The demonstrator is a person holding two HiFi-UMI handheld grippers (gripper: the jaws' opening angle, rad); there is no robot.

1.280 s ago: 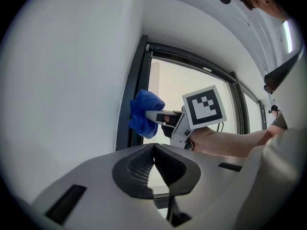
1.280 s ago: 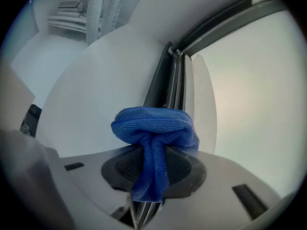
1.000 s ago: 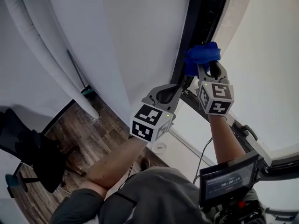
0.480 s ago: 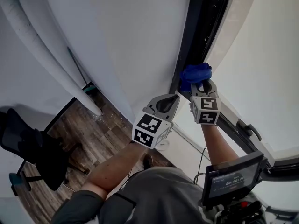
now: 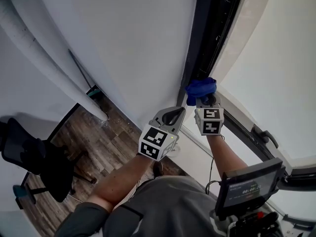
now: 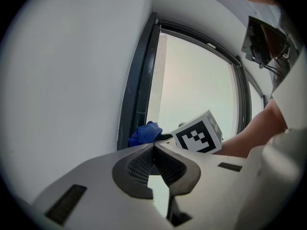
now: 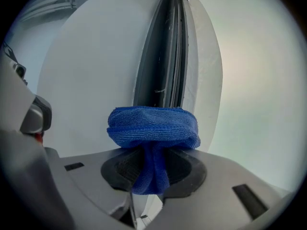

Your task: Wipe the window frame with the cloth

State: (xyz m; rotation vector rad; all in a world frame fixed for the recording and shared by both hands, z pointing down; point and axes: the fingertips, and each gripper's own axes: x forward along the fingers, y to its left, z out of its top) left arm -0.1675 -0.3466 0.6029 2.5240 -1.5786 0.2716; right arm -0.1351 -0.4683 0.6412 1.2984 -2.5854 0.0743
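A bunched blue cloth (image 5: 200, 88) (image 7: 153, 131) (image 6: 144, 134) is pinched in my right gripper (image 5: 203, 98) (image 7: 151, 169), which is shut on it. The cloth presses against the dark window frame (image 5: 212, 33) (image 7: 165, 61) (image 6: 136, 90) low on its vertical rail. My left gripper (image 5: 178, 113) (image 6: 153, 150) is shut with nothing between its jaws, held just left of and below the right one, close to the white wall beside the frame.
A white wall (image 5: 128, 38) runs left of the frame and bright glass (image 5: 276, 68) lies to its right. A window handle (image 5: 261, 135) sits on the lower sash. A black office chair (image 5: 34, 157) stands on the wooden floor (image 5: 98, 142) below. A small screen (image 5: 249, 184) hangs at my chest.
My right gripper has slid the blue cloth down along the dark frame rail, toward me. The left gripper has drifted down with it, staying shut.
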